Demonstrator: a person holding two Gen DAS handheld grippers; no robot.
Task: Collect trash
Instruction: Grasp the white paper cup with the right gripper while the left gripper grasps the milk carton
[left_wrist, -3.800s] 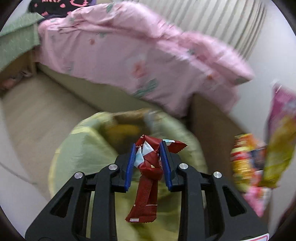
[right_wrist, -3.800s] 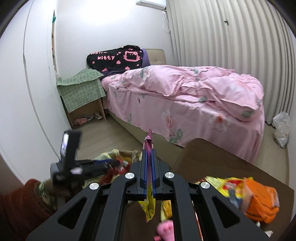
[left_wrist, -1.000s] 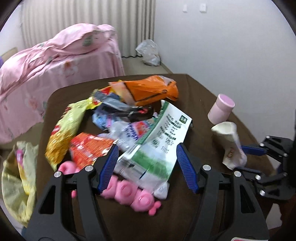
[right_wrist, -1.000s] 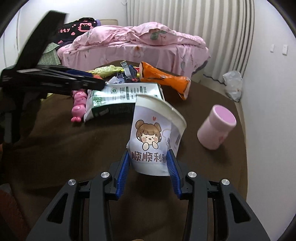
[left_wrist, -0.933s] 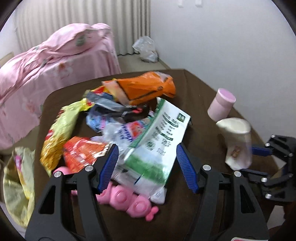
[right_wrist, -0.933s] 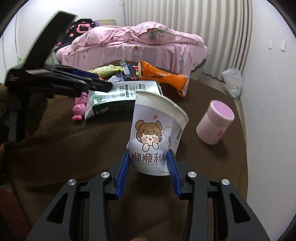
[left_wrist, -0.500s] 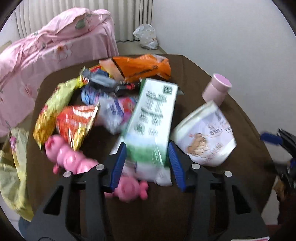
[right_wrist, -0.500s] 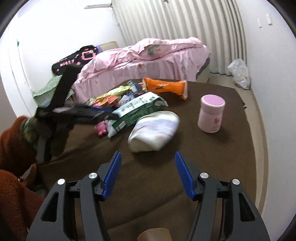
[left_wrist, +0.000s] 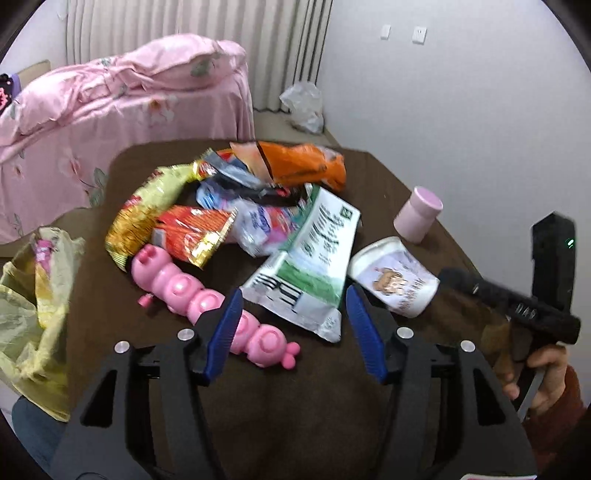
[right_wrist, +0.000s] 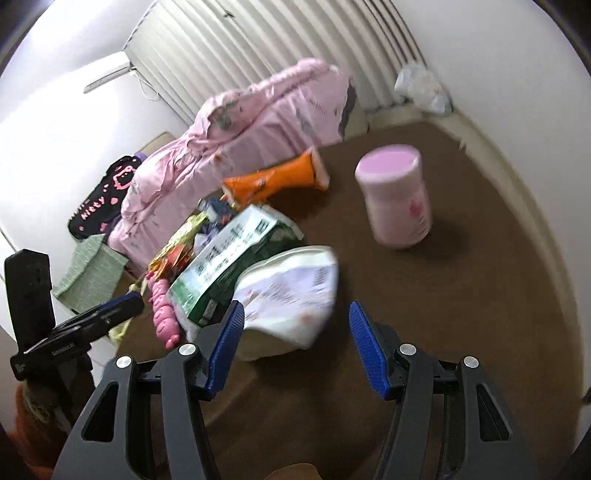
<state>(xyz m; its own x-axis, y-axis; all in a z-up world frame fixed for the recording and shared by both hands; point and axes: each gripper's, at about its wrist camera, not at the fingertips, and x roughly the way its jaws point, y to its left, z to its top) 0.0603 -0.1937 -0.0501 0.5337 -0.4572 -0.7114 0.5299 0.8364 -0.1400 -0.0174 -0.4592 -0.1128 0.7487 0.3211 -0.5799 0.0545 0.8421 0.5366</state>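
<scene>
A heap of wrappers lies on the brown table (left_wrist: 376, 177): an orange bag (left_wrist: 303, 166), a yellow bag (left_wrist: 147, 206), a red packet (left_wrist: 195, 232) and a green-and-white packet (left_wrist: 314, 254). My left gripper (left_wrist: 293, 295) hovers at the packet's near end. Its jaws are opening, and the pads stand clear of the packet. A crumpled paper cup (right_wrist: 291, 291) with a cartoon print lies on its side just ahead of my right gripper (right_wrist: 295, 310), which is open and holds nothing. The cup (left_wrist: 395, 280) rests against the packet's right edge.
A pink bottle (right_wrist: 399, 195) stands upright on the table's right part. A pink toy (left_wrist: 207, 299) lies left of the packet. A yellow plastic bag (left_wrist: 33, 295) hangs off the table's left side. A pink bed (left_wrist: 129, 96) stands behind, and a white bag (left_wrist: 303, 107) sits on the floor.
My right gripper let go of the paper cup, which tipped onto its side, and drew back while rolling. My left gripper narrowed around the green-and-white packet, then widened again.
</scene>
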